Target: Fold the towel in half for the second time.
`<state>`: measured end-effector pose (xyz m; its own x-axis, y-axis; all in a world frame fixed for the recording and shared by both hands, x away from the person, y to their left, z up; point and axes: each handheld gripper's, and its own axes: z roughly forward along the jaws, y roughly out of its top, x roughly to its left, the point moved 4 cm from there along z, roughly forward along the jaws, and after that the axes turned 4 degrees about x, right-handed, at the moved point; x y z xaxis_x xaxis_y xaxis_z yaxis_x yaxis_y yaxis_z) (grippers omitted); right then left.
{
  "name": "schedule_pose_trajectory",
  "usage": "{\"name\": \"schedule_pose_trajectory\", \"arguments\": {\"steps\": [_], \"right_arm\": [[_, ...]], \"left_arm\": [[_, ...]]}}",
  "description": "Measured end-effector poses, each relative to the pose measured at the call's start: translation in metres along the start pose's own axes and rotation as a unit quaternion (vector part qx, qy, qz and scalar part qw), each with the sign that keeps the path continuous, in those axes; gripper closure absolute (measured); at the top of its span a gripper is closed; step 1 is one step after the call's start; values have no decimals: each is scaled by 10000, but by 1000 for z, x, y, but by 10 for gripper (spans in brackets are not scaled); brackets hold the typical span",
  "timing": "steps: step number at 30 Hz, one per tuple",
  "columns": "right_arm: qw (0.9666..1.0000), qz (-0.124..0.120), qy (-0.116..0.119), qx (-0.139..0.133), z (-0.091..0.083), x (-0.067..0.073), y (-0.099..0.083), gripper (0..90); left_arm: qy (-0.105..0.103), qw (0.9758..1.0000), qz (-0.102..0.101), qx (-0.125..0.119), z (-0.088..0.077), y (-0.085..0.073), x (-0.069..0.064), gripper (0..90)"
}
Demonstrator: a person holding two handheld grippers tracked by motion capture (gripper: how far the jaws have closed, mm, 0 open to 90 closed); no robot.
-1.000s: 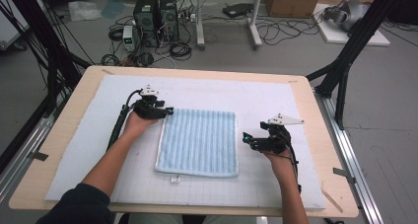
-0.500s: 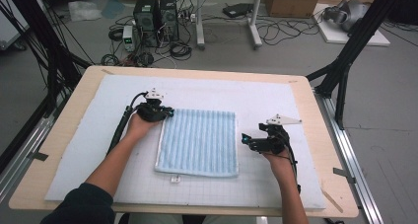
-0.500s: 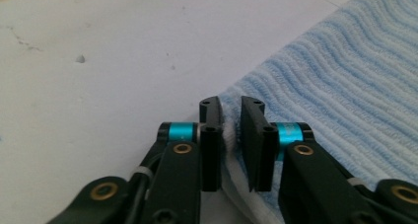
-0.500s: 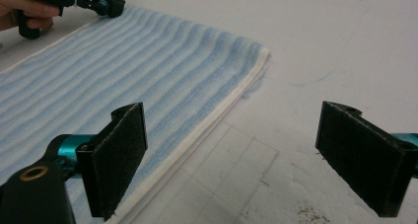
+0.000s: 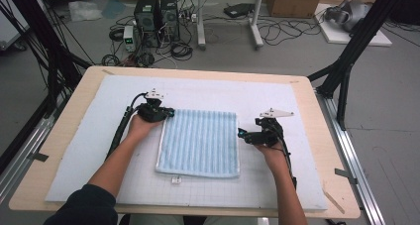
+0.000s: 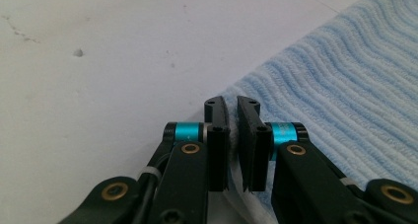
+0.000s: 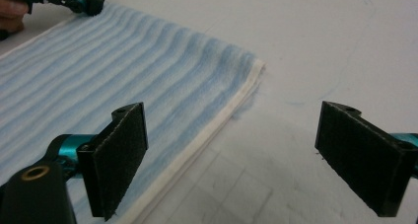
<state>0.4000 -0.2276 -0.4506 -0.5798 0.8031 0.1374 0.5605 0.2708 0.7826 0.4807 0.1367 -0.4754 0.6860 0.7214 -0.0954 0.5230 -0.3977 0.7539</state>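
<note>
Blue ribbed towel, corner pinched in left gripper; right gripper wide open, empty.

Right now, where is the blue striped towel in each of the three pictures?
High view: the blue striped towel lies flat mid-table on the white mat, between the two hands.
Left gripper view: its far left corner fills the right side, pinched in the shut jaws of the left gripper.
Right gripper view: it spreads across the left half.
Shared landmark: the towel's white hem.

Folded light-blue ribbed towel with white edging lies flat at mat centre
</note>
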Motion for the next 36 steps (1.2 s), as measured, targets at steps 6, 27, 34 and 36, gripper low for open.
{"name": "schedule_pose_trajectory", "arguments": {"steps": [6,27,34,36], "right_arm": [[9998,-35,-104,189,23,-10,18,301],[9928,-358,-278,1105,78,1,39,822],[9947,-411,-278,904,74,-2,43,828],[9958,-449,-361,711,71,-3,46,828]], "left_arm": [[-10,10000,10,8,0,0,0,828],[-51,9998,-169,-14,-1,-1,1,832],[-61,9981,-476,-381,-7,4,3,854],[-20,9966,-423,-711,-14,12,5,857]]}}
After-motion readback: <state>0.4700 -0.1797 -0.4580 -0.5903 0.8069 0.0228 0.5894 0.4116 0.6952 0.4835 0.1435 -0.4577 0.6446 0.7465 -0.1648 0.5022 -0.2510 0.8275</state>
